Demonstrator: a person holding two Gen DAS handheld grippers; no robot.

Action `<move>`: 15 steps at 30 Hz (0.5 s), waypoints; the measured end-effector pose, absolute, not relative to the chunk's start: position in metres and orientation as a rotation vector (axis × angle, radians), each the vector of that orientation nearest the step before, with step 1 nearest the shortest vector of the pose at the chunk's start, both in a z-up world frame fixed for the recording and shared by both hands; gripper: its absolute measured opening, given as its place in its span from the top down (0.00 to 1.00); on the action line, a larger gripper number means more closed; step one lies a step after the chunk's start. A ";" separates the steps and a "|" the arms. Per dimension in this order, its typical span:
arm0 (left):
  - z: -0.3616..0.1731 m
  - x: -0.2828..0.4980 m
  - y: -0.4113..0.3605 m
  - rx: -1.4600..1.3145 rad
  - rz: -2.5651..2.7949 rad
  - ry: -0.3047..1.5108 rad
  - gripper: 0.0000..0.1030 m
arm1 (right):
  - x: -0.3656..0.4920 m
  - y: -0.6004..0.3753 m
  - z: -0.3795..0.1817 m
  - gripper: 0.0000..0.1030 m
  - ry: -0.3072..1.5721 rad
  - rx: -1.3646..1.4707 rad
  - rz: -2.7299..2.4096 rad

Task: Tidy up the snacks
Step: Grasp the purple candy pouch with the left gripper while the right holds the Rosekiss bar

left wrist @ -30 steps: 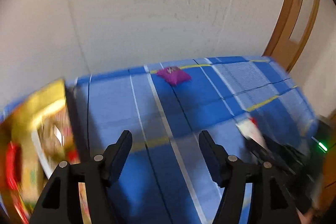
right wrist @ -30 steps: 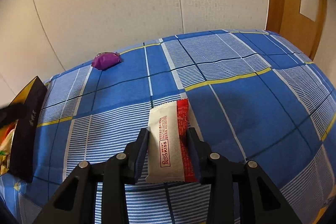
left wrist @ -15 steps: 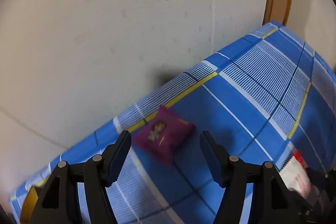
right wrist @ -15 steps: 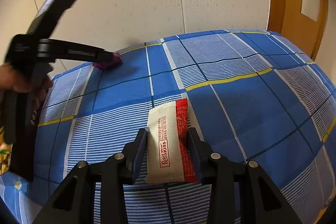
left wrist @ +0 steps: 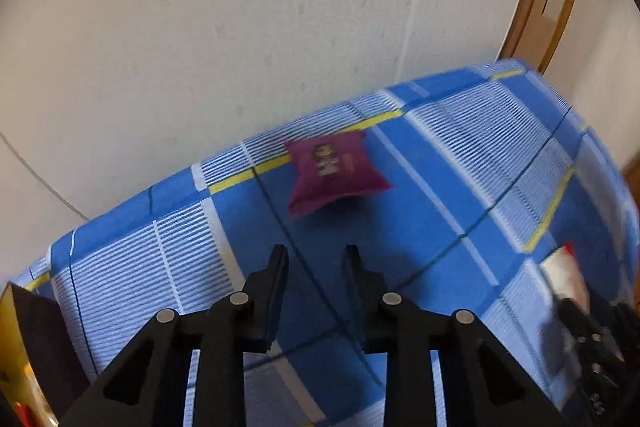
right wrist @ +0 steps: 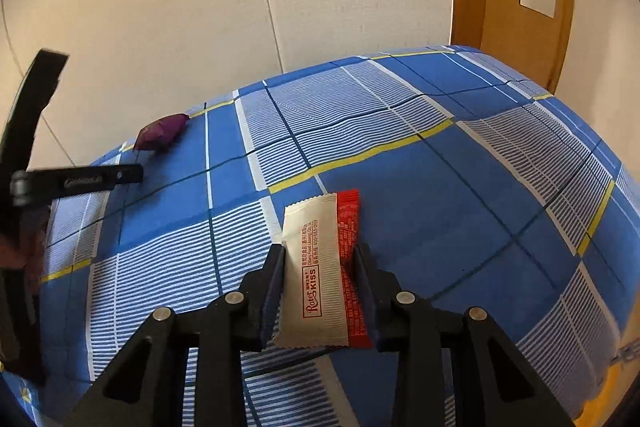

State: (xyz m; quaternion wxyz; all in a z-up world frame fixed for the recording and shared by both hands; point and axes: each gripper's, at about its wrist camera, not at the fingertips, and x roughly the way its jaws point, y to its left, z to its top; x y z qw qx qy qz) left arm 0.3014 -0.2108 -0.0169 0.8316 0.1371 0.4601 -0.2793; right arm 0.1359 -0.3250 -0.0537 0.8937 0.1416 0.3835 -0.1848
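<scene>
Left gripper approaching purple snack; right gripper holding wafer packet.

At far left a black-and-gold snack box (left wrist: 24, 343) stands at the bed's edge, likely the collection point. Left gripper (left wrist: 316, 259) points at the purple snack pouch (left wrist: 334, 171) lying near the wall on the blue plaid bedspread (right wrist: 460, 187); its jaws are closing with nothing between them, the pouch well beyond the tips. Right gripper (right wrist: 320, 259) is clamped on the white-and-red wafer packet (right wrist: 320, 267), gripped across its width, presumably for carrying to the box.
</scene>
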 end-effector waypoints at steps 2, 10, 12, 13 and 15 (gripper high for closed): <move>-0.007 0.299 -0.210 0.248 -0.586 0.947 0.57 | 0.136 -0.325 -0.053 0.65 0.792 0.302 -0.384; -0.011 0.332 -0.246 0.193 -0.526 0.991 0.29 | 0.137 -0.325 -0.054 0.63 0.792 0.306 -0.380; -0.023 0.342 -0.252 0.188 -0.520 1.026 0.32 | 0.138 -0.326 -0.054 0.62 0.793 0.304 -0.377; -0.027 0.343 -0.253 0.190 -0.516 1.032 0.45 | 0.138 -0.326 -0.054 0.62 0.793 0.302 -0.377; -0.029 0.342 -0.252 0.181 -0.526 1.011 0.44 | 0.138 -0.326 -0.054 0.61 0.793 0.303 -0.375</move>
